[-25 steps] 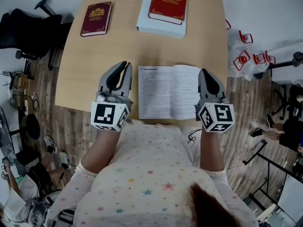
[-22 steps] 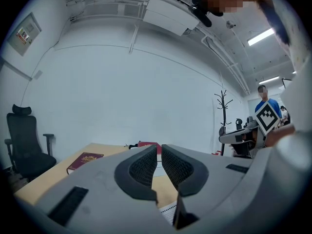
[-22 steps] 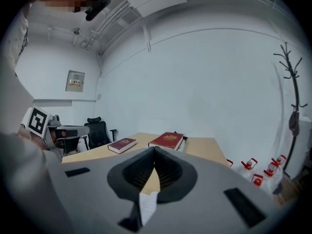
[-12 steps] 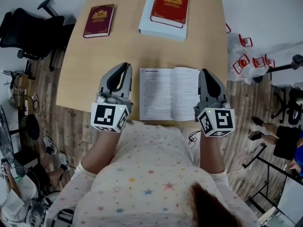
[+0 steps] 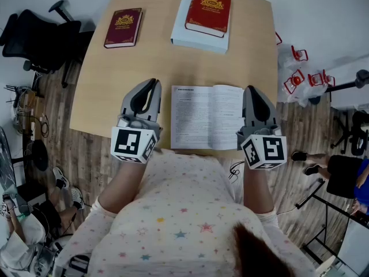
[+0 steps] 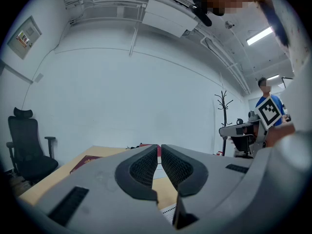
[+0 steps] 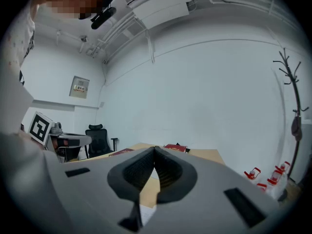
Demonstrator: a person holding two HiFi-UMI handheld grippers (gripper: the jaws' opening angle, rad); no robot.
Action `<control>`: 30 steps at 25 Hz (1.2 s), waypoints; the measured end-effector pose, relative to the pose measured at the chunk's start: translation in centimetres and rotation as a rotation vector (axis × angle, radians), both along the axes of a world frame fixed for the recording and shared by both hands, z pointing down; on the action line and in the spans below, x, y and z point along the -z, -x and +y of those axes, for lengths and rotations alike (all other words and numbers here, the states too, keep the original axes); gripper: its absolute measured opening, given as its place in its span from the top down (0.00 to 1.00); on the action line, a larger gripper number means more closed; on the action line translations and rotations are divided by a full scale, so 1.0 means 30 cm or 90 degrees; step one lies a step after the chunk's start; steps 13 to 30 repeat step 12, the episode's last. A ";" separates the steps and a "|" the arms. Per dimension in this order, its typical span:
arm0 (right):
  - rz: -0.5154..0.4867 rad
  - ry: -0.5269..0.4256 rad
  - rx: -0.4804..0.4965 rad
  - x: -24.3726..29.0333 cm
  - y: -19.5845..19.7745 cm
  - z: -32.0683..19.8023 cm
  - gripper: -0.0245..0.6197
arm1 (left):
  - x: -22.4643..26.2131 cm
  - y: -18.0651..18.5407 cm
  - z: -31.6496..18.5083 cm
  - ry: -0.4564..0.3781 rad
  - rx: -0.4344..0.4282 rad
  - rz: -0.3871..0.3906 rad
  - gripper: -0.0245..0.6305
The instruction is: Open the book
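The book (image 5: 207, 117) is lying open at the near edge of the table (image 5: 161, 56), between my left gripper (image 5: 153, 82) and right gripper (image 5: 249, 89), each with jaws together on nothing. I am judging the opening done and am aiming to withdraw both without brushing the pages.

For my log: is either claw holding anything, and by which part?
Nothing. The left claw and right claw are shut and empty, beside the open book.
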State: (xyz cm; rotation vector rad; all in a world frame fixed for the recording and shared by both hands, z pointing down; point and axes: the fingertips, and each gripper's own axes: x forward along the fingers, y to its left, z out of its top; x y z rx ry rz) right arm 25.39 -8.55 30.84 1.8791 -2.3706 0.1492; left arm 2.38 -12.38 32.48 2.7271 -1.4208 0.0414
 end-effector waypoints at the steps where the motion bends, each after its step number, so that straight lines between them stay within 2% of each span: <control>1: 0.000 -0.001 0.000 0.002 -0.001 -0.001 0.96 | 0.001 0.000 -0.001 0.000 0.000 0.000 0.91; 30: 0.002 -0.012 -0.008 0.016 -0.010 0.012 0.96 | 0.008 0.001 0.010 -0.003 0.003 0.002 0.92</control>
